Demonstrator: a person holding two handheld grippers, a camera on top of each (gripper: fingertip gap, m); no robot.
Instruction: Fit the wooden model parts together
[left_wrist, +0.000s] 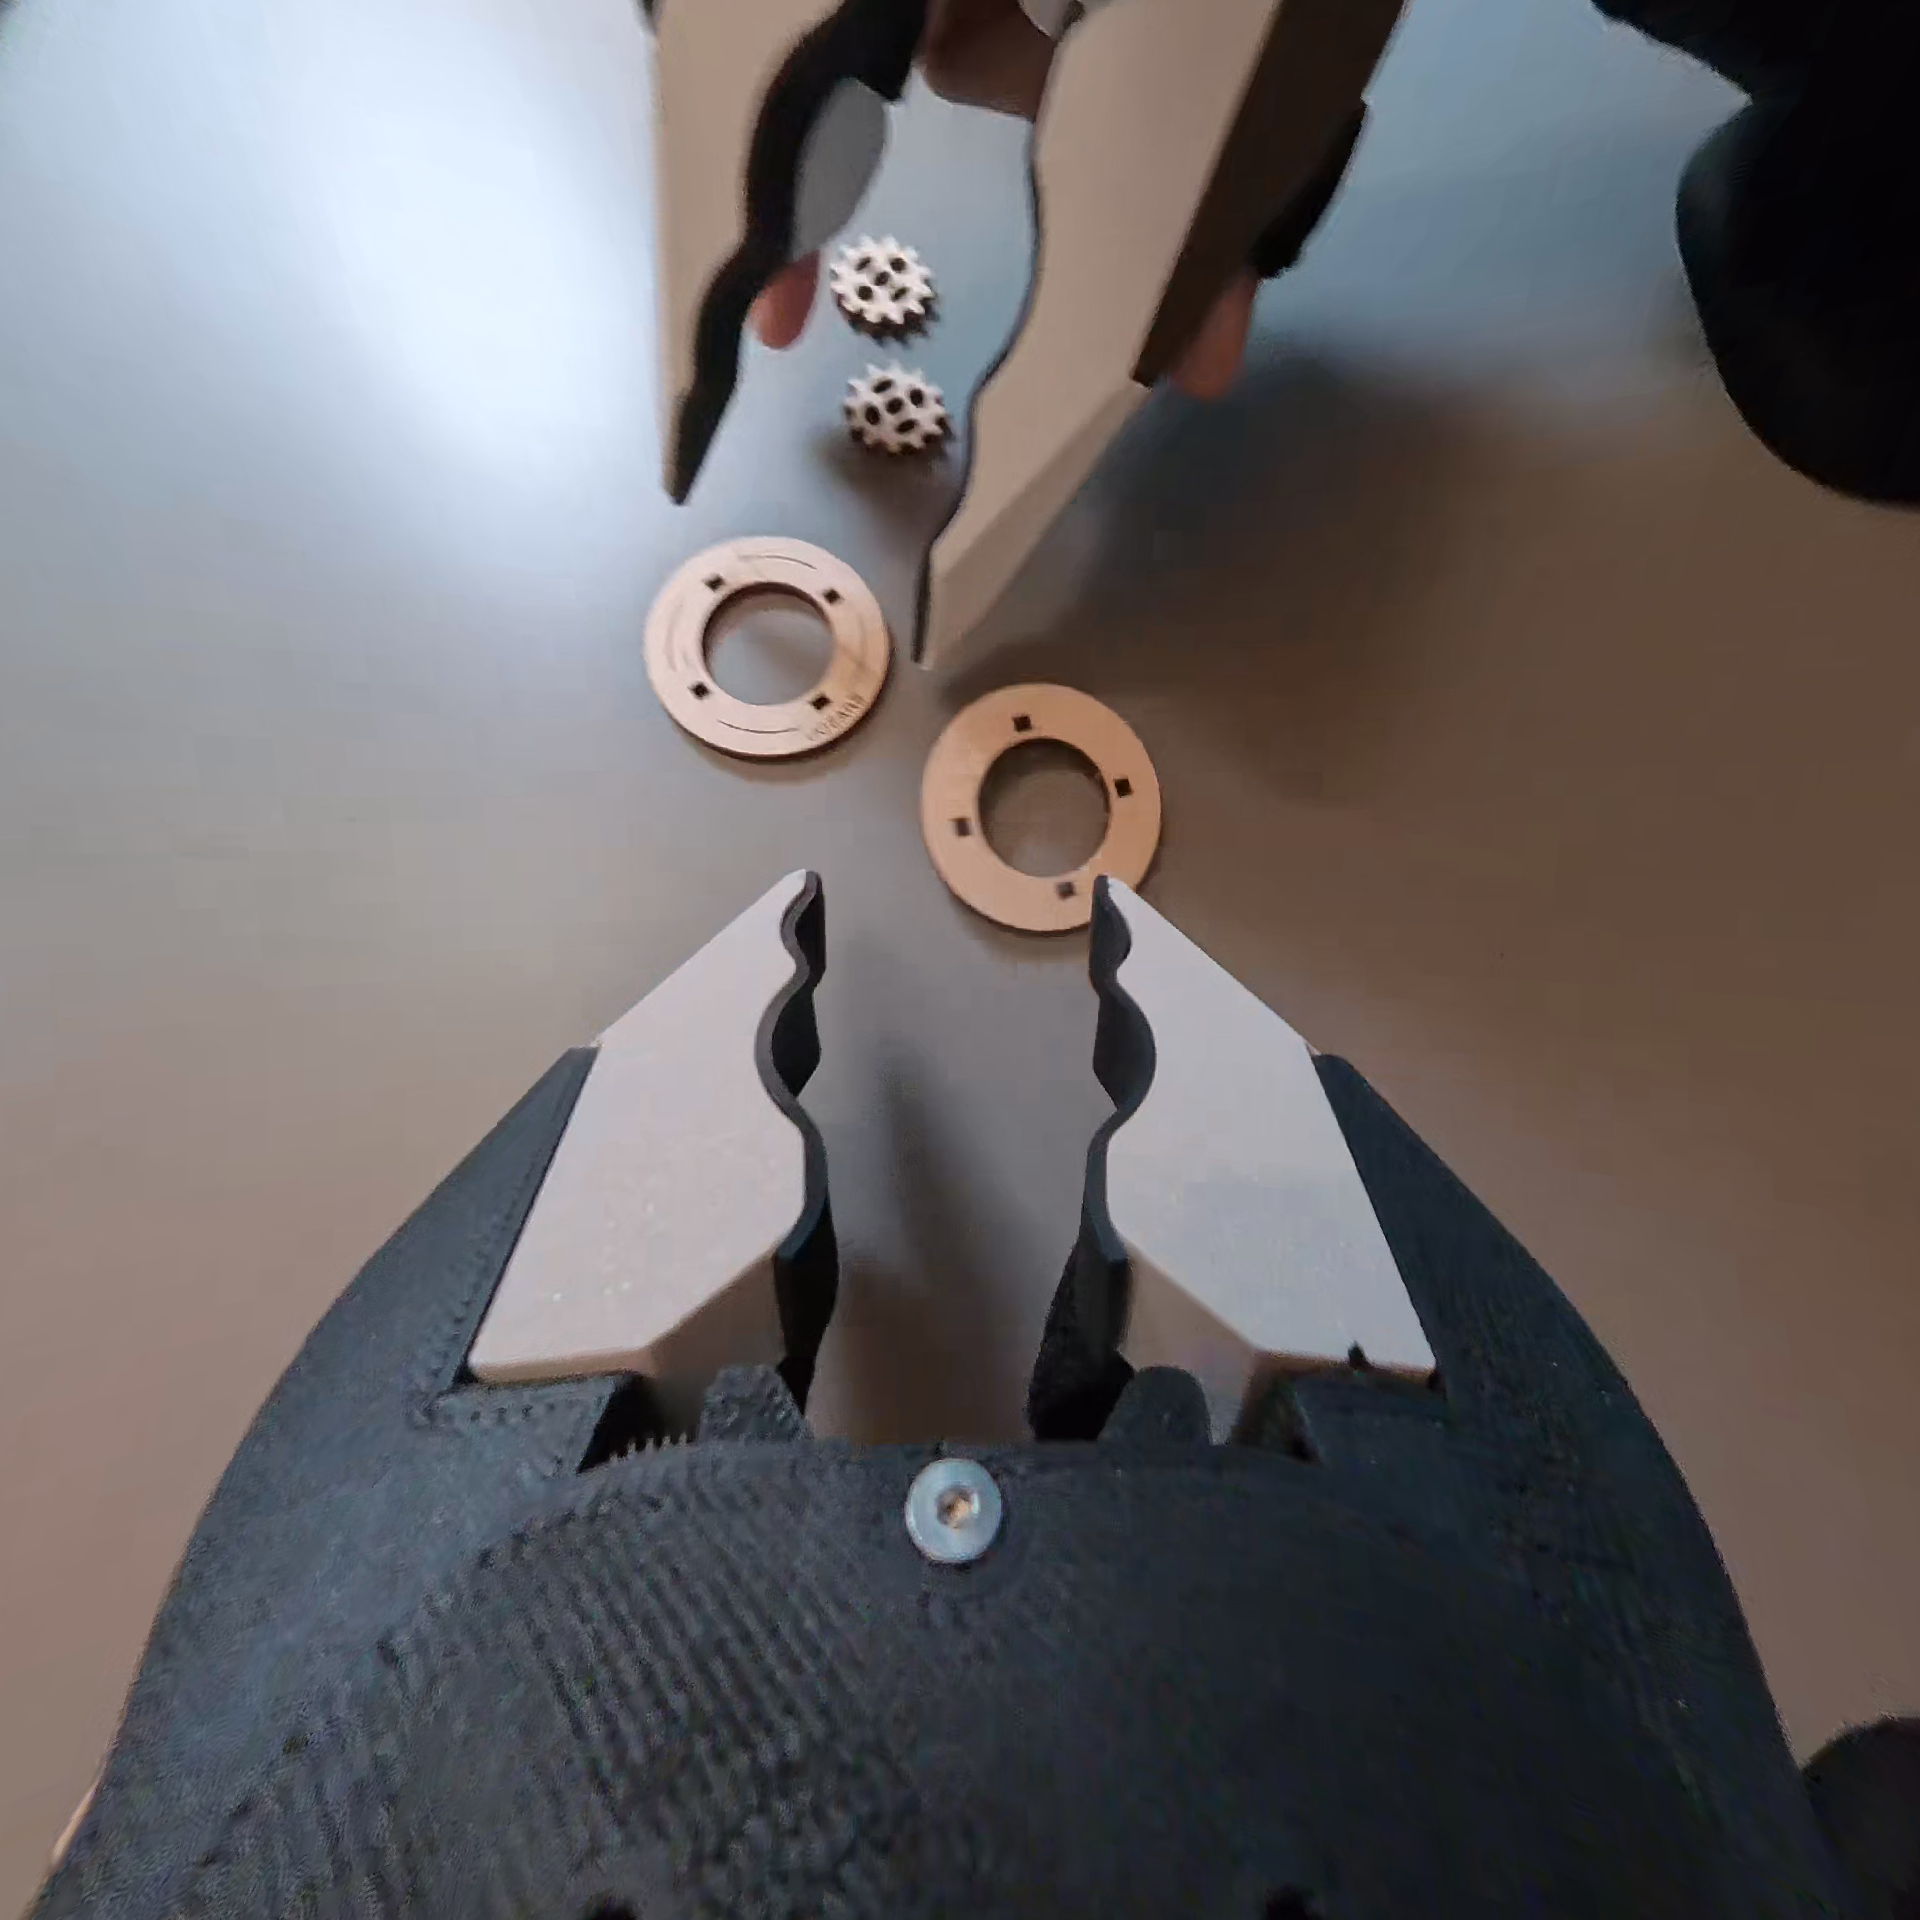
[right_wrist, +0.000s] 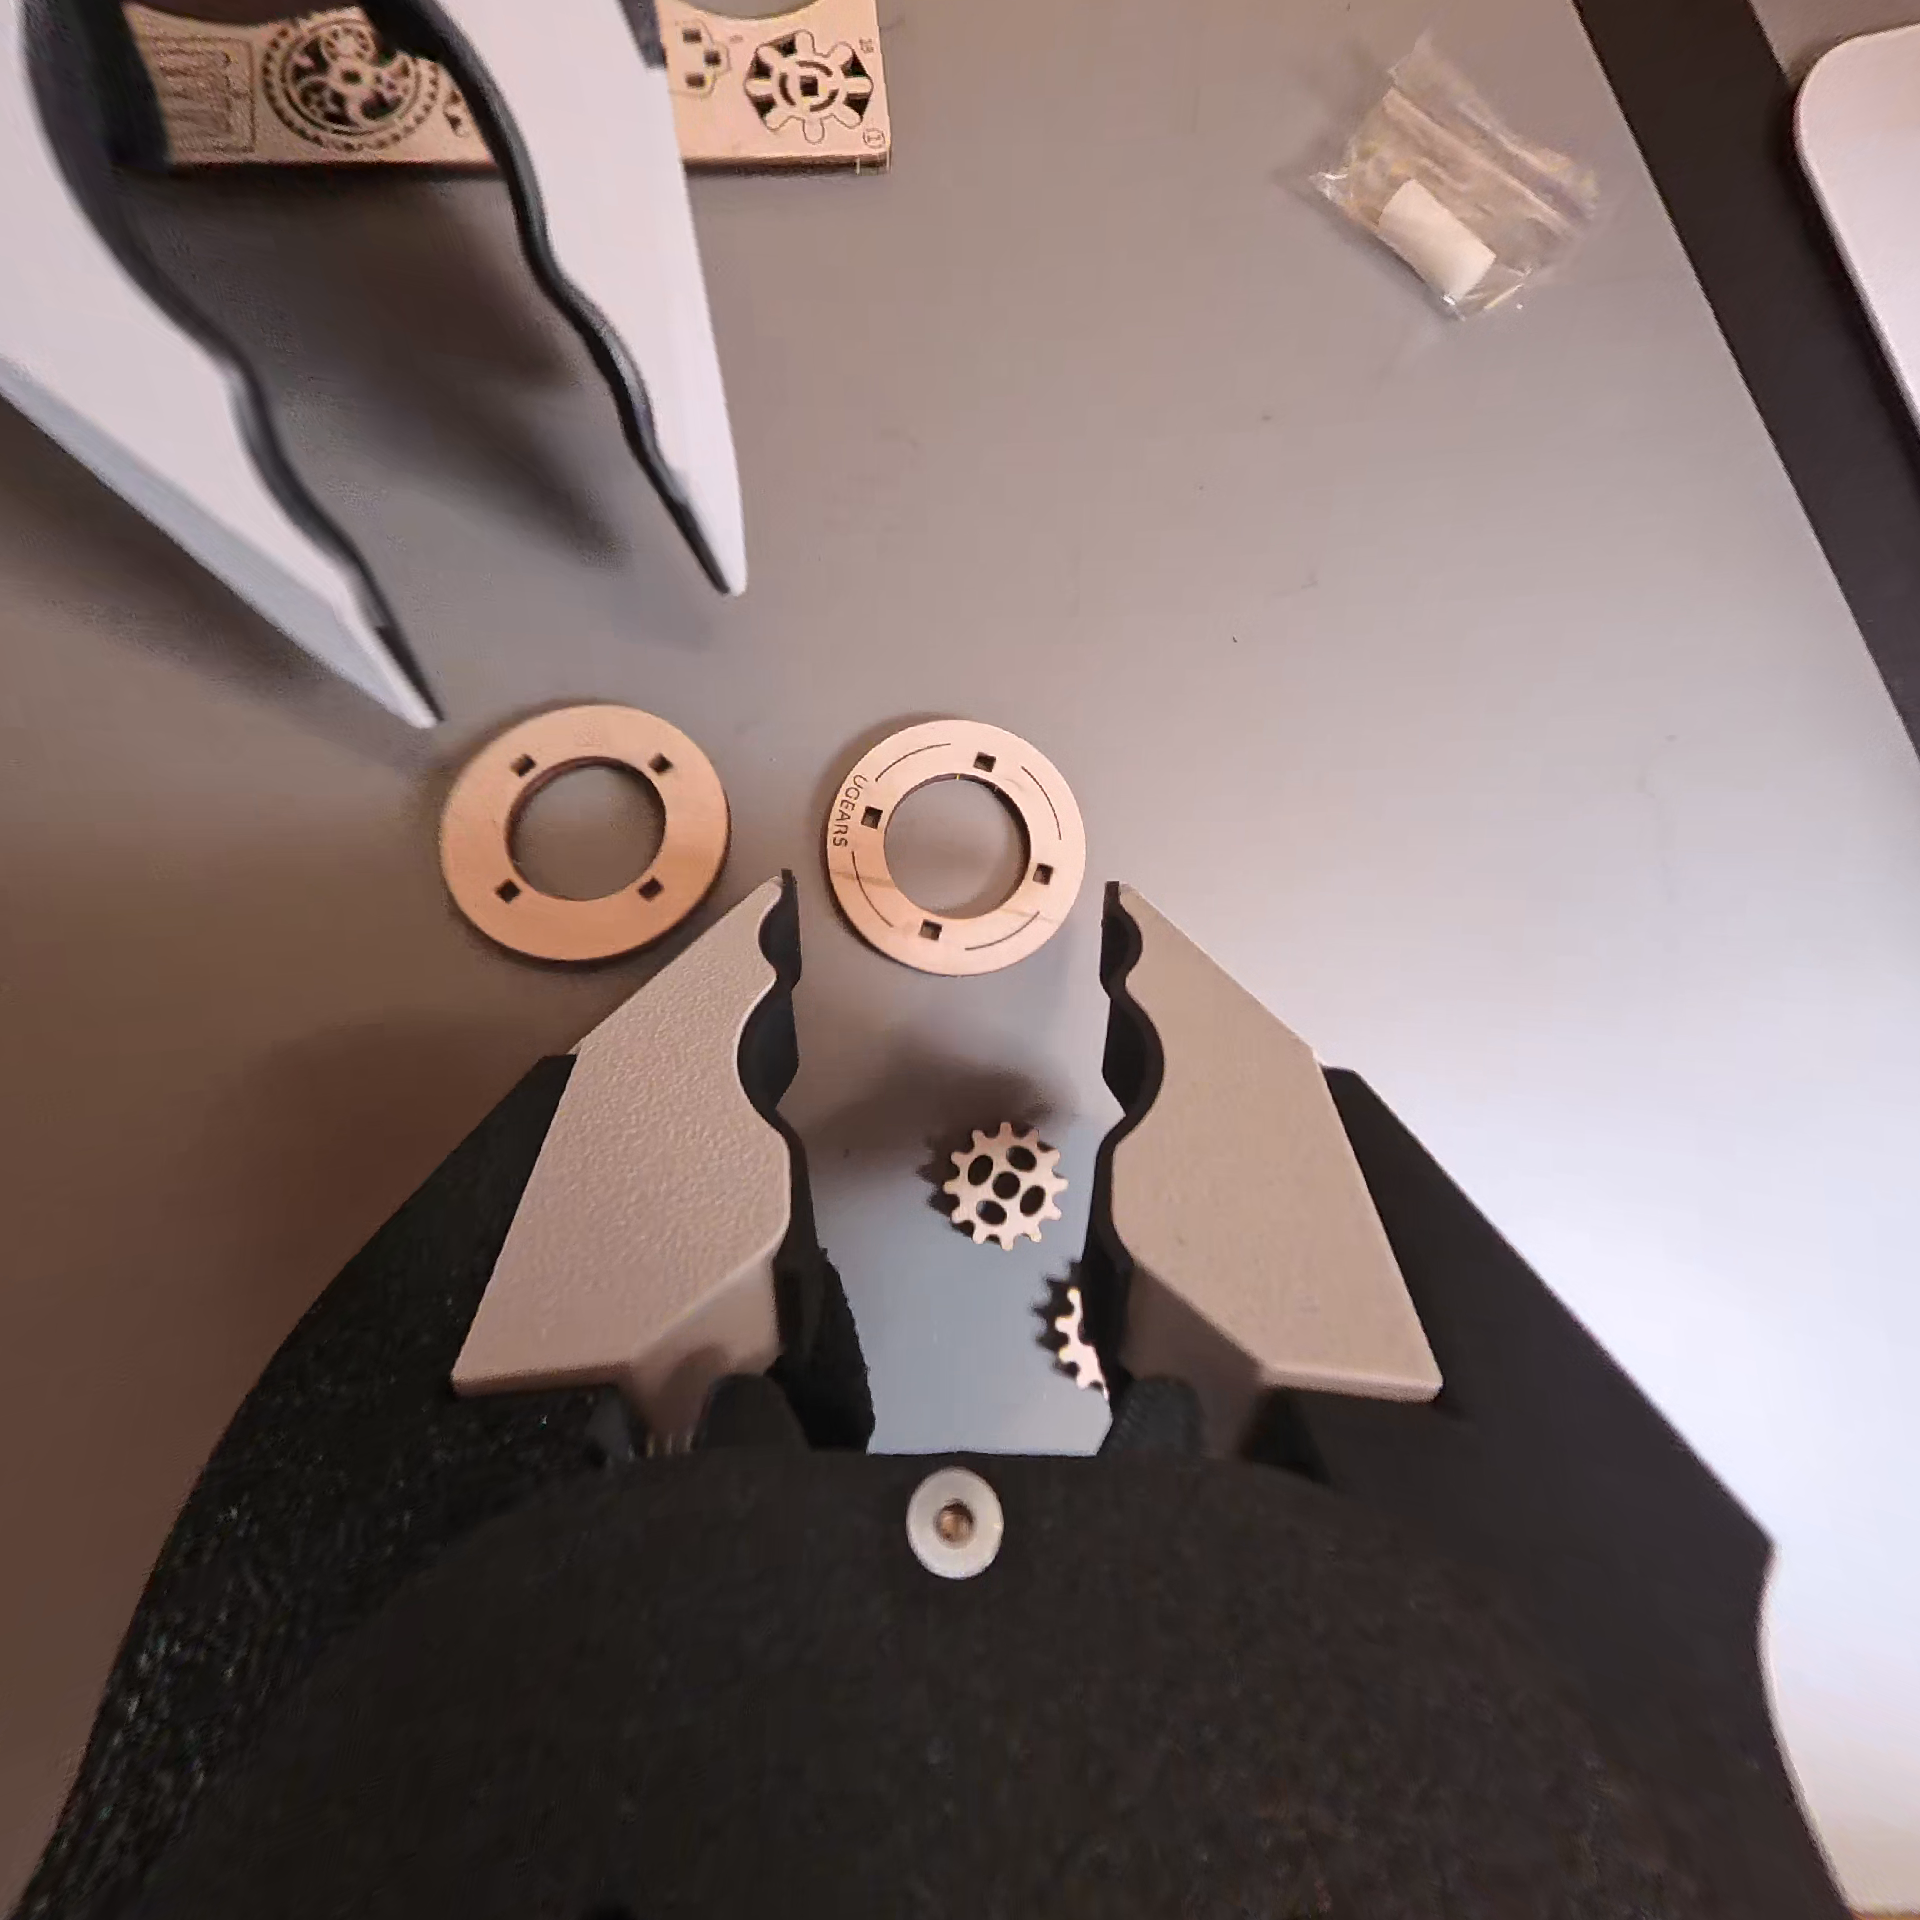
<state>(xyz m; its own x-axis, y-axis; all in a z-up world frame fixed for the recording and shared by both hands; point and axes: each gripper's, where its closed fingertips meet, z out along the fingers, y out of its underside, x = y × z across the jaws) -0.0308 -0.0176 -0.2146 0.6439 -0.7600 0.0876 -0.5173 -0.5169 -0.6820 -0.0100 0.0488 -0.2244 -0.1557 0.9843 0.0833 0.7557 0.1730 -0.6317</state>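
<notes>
Right wrist view: two flat round wooden rings (right_wrist: 585, 831) (right_wrist: 957, 846) lie side by side on the grey table (right_wrist: 1351, 727), ahead of the spread, empty right gripper (right_wrist: 948, 894). Two small wooden gears (right_wrist: 1002, 1188) (right_wrist: 1075, 1335) sit between its fingers. Spread and empty too, the left gripper (right_wrist: 582, 655) hovers beside the plain ring, with a laser-cut wooden sheet (right_wrist: 779, 94) and a clear plastic bag (right_wrist: 1449, 203) beyond.

The left tongs (left_wrist: 956, 899) point toward 12 o'clock with their fingers spread wide, nothing between them. The right tongs (right_wrist: 951, 899) are likewise spread and hold nothing, tilted down at the tabletop (right_wrist: 1351, 727). Each pair faces the other: in the left wrist view the right tongs reach in from 12 o'clock, with bare fingertips (left_wrist: 784, 301) behind them.
</notes>
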